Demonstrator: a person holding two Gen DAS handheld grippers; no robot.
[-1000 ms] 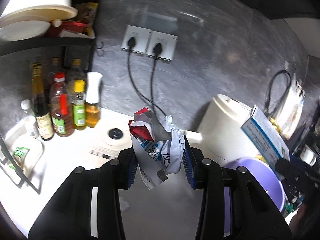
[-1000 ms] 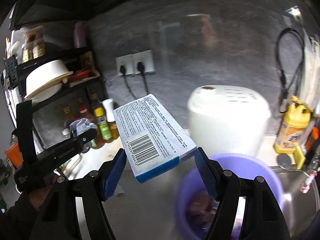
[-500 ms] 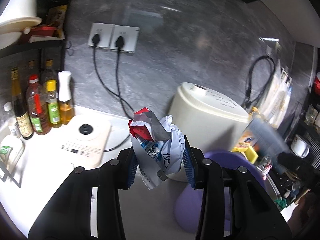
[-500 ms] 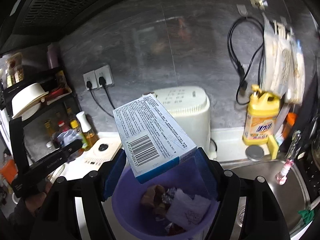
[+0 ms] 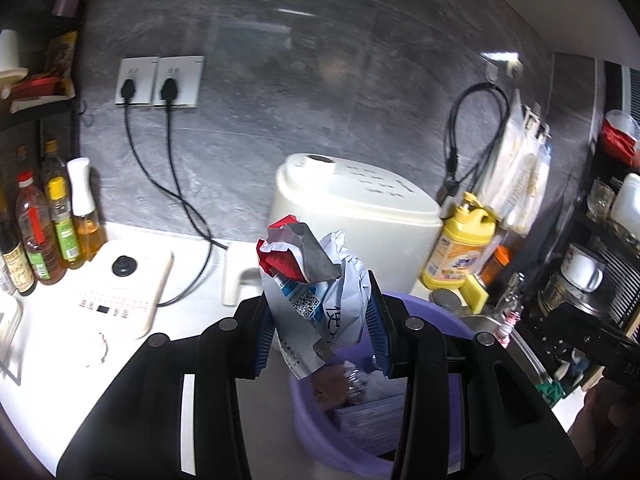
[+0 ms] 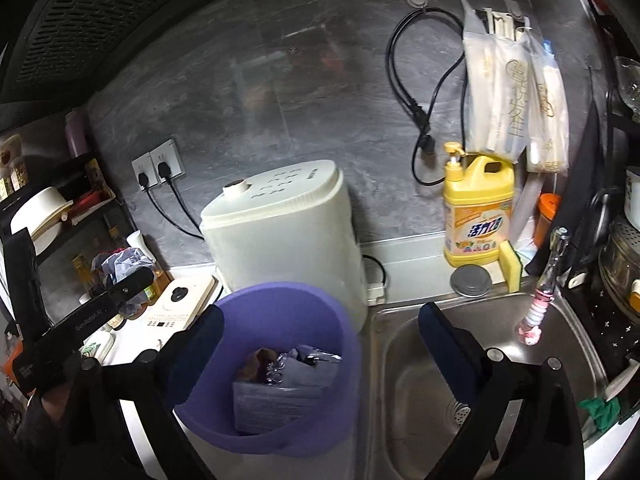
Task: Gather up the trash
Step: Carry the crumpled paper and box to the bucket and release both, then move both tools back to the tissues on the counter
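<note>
The white countertop [image 5: 52, 344] runs along a grey stone wall, and at its right end a steel sink [image 6: 408, 364] is sunk into it. Against the wall near the middle of the counter's back edge stands a cream rice cooker [image 6: 280, 236], and just in front of it sits the purple bin [image 6: 276, 436], beside the sink's left rim. Inside the bin lie a flat printed box [image 6: 276, 404], shown lying on its side, and some crumpled wrappers [image 6: 296, 360] behind it. A yellow detergent jug [image 6: 478, 216] stands at the back edge of the counter behind the sink, with a yellow sponge [image 6: 512, 266] and a grey round lid [image 6: 470, 280] just beside its foot. Toward the counter's left end lies a white induction cooker [image 5: 116, 292], and past it a cluster of oil bottles [image 5: 52, 232] is lined up against the wall. The left gripper [image 5: 318, 320] is clamped on a crumpled trash wad [image 5: 316, 280] of white, red and grey packaging, held above the near-left rim of the bin with its lower tail hanging over the opening. The right gripper [image 6: 318, 344] stands wide apart with nothing between its blue pads [image 6: 440, 340], spanning the bin's right side and the sink's left rim.
</note>
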